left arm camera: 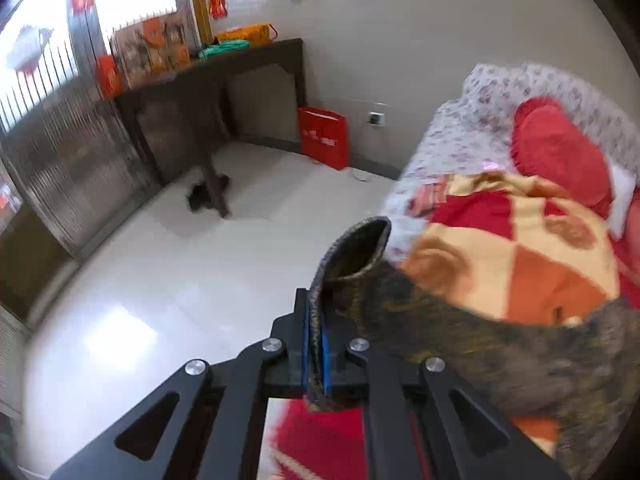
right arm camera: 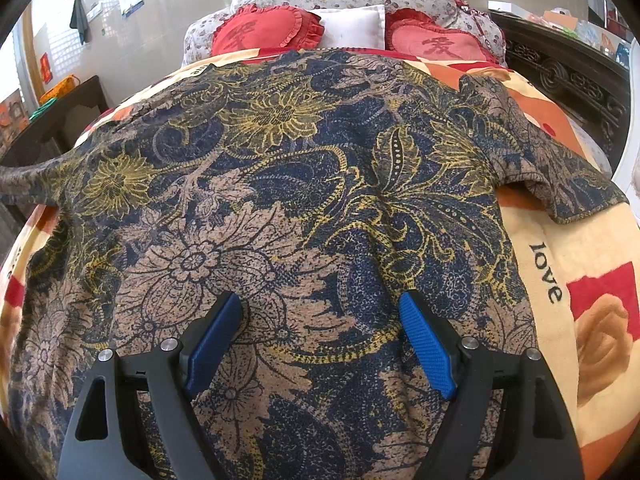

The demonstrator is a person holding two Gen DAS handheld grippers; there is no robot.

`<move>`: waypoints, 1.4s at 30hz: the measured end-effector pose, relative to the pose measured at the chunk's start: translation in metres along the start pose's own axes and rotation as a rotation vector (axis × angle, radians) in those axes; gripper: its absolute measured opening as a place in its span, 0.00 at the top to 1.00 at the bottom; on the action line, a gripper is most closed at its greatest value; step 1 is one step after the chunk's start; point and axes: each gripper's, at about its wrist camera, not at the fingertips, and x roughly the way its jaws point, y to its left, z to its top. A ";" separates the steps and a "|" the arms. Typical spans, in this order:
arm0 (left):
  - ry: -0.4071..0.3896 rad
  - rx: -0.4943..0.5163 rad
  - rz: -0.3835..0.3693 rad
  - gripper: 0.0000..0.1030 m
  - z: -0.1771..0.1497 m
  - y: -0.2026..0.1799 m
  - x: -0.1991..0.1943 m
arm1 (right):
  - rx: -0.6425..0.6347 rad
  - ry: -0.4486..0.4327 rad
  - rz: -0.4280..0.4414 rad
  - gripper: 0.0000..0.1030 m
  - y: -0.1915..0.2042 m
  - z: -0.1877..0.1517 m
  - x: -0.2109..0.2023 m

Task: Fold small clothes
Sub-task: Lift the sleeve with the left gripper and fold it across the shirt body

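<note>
A floral garment [right arm camera: 304, 184] in navy, tan and yellow lies spread over the red-and-orange blanket [right arm camera: 592, 264] on the bed. My right gripper [right arm camera: 320, 300] is open, its blue pads [right arm camera: 428, 344] wide apart just above the garment's lower middle. My left gripper [left arm camera: 316, 300] is shut on the garment's sleeve end [left arm camera: 352, 248], lifted off the bed's left side; the cuff stands up above the jaws. In the right wrist view that sleeve [right arm camera: 28, 180] stretches out to the left.
Two red heart cushions [right arm camera: 268, 28] and a white pillow [right arm camera: 348, 24] sit at the bed's head. To the left are tiled floor [left arm camera: 160, 280], a dark table [left arm camera: 216, 80] with boxes, and a red bag [left arm camera: 324, 136] by the wall. A carved dark cabinet [right arm camera: 568, 76] stands right of the bed.
</note>
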 end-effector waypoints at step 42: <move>0.405 0.684 -1.036 0.69 -0.234 -0.561 -0.104 | 0.009 -0.010 0.019 0.06 0.000 0.000 -0.001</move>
